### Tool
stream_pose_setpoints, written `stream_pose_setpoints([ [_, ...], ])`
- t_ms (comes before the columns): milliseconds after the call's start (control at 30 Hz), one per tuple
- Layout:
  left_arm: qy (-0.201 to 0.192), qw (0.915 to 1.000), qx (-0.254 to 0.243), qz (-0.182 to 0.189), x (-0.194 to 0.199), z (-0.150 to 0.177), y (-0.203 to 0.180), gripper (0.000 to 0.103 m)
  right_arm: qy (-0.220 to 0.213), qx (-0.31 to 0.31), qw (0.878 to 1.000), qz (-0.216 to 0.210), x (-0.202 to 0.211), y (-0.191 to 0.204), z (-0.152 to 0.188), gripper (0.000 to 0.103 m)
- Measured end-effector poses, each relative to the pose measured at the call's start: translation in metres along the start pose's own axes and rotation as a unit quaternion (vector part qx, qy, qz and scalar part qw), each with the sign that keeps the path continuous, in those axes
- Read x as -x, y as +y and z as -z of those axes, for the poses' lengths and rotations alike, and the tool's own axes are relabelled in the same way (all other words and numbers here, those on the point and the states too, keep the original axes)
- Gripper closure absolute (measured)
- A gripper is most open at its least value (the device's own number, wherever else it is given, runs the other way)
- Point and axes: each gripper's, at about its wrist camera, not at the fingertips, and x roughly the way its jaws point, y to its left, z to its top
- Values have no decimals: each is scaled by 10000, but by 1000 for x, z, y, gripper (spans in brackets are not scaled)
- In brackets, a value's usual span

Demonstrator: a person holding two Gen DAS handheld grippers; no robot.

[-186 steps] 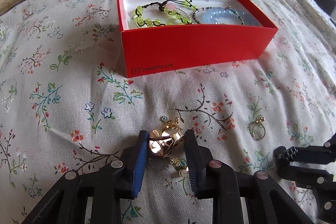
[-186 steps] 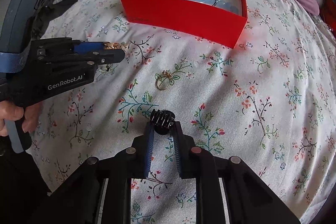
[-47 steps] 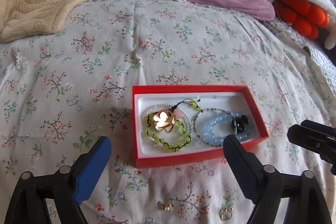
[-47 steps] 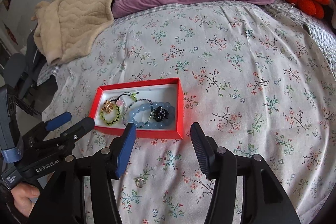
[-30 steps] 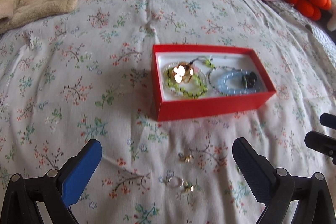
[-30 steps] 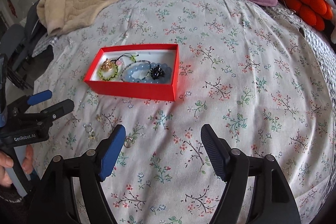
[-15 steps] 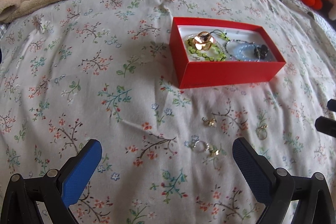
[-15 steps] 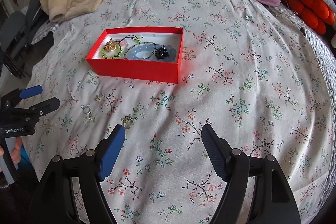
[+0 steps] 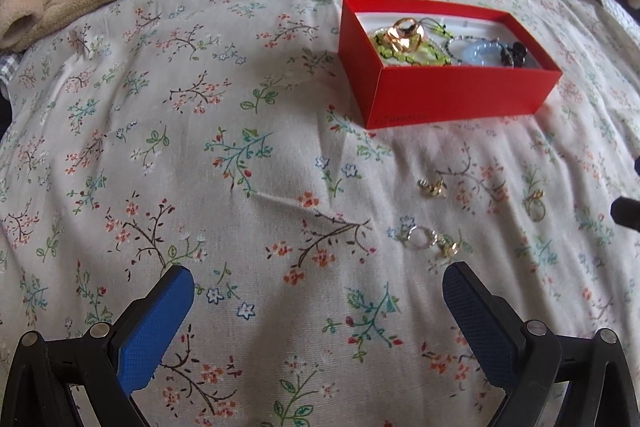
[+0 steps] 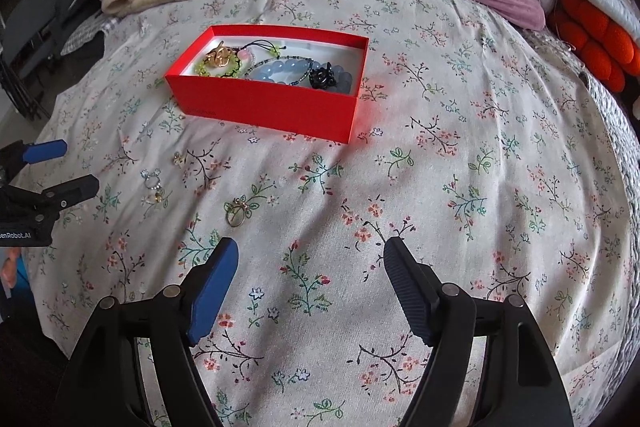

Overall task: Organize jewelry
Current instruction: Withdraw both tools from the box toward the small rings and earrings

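Both spread and empty: right tool (image 10: pixel 310 277) nearest the gold ring (image 10: pixel 236 213) at its 11 o'clock, left tool (image 9: pixel 318 301) with silver ring (image 9: pixel 420 238) at 1 o'clock.

L tongs (image 9: pixel 318 301) & R tongs (image 10: pixel 311 275) gape wide, apparently empty.

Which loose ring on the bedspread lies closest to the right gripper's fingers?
The gold ring with a flower top, just beyond the blue finger; the other pieces lie farther left.
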Motion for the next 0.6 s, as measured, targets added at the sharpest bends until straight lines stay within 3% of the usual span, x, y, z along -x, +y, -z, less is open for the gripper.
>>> stream_pose_setpoints([
  [200,-27,9998,-98,152,-8,14,5,1,24,220,9997,67,-9,7,6,25],
  [400,153,9971,-315,682,-16,20,1,2,197,295,9994,40,-21,13,9,25],
  [467,63,9962,-381,779,-15,19,-2,5,230,329,9992,30,-24,16,8,25],
  [533,23,9959,-477,774,-15,16,-7,16,254,362,9990,27,-27,19,8,25],
  [600,68,9956,-595,723,-19,14,-11,19,280,399,9988,28,-30,21,7,25],
])
